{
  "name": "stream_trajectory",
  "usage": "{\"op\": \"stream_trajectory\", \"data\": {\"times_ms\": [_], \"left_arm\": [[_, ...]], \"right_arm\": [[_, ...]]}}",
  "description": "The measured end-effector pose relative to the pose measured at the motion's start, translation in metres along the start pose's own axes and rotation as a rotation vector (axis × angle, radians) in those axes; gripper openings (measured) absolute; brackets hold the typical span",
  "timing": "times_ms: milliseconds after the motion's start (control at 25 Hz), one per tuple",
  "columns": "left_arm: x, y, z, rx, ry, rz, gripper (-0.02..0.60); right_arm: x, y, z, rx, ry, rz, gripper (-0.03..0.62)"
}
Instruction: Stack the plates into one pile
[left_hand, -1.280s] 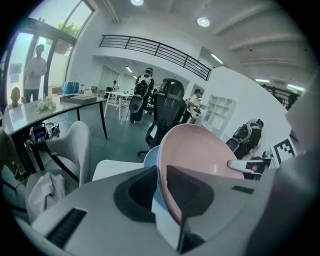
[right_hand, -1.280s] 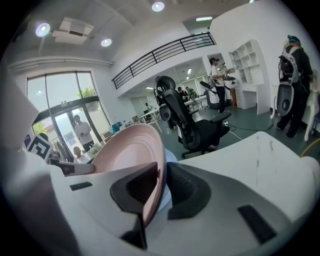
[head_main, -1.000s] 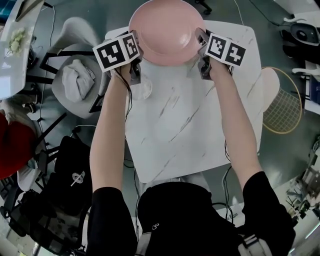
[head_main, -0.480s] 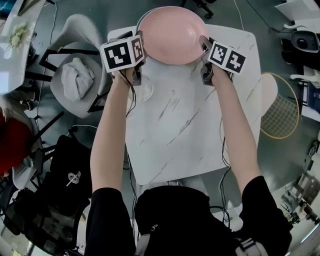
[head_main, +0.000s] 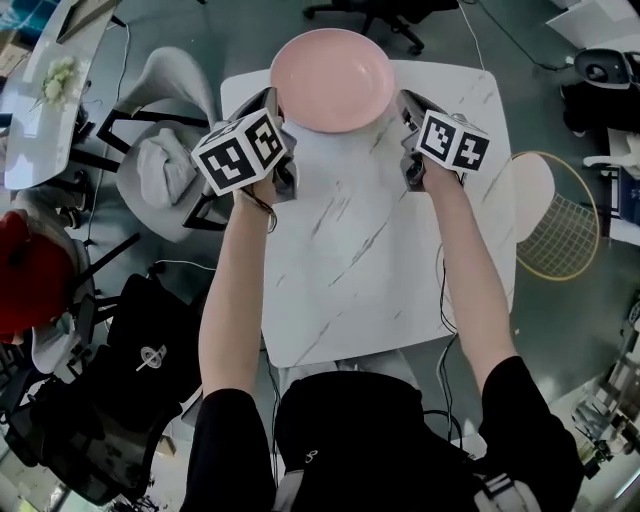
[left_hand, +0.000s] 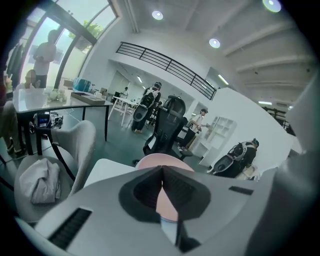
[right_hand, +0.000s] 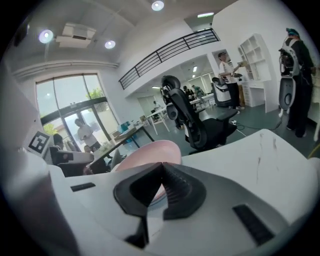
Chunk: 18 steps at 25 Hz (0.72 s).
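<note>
Plate (head_main: 332, 78), pink, lies at the far edge of the white marbled desk (head_main: 370, 250). Left tongs (left_hand: 162, 170) and right tongs (right_hand: 161, 167) flank it without touching, both just closed tight on nothing. A grey chair (head_main: 175, 75) holding a crumpled cloth (head_main: 160, 168) stands left of the desk. A black office chair (left_hand: 167, 125) stands beyond, and black bags (head_main: 130, 385) lie on the floor.

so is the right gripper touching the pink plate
cannot tell. right gripper view: the right gripper is shut on nothing, pink plate just past its tips; head view shows no plain gap.
</note>
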<state>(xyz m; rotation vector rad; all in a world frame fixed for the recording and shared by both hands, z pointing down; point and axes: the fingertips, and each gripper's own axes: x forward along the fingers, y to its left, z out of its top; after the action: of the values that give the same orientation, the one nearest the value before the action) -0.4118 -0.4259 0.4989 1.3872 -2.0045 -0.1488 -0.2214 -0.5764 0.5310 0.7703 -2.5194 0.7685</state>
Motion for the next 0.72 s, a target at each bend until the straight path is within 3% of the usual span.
{"op": "stream_trajectory", "data": {"times_ms": [120,400,720], "left_arm": [[-0.021,-0.021,0.004,-0.009,-0.053,-0.03,0.017],[-0.07,-0.079,0.015,0.109,-0.137,-0.088,0.015],[-0.137,-0.144,0.05,0.215,-0.268,-0.082,0.015]], "right_arm": [[-0.021,0.024,0.01,-0.077,-0.038,0.09,0.008],[-0.071,0.07,0.031,-0.233,-0.102,0.195,0.008],[-0.148,0.121,0.081,-0.323,-0.264,0.315,0.008]]}}
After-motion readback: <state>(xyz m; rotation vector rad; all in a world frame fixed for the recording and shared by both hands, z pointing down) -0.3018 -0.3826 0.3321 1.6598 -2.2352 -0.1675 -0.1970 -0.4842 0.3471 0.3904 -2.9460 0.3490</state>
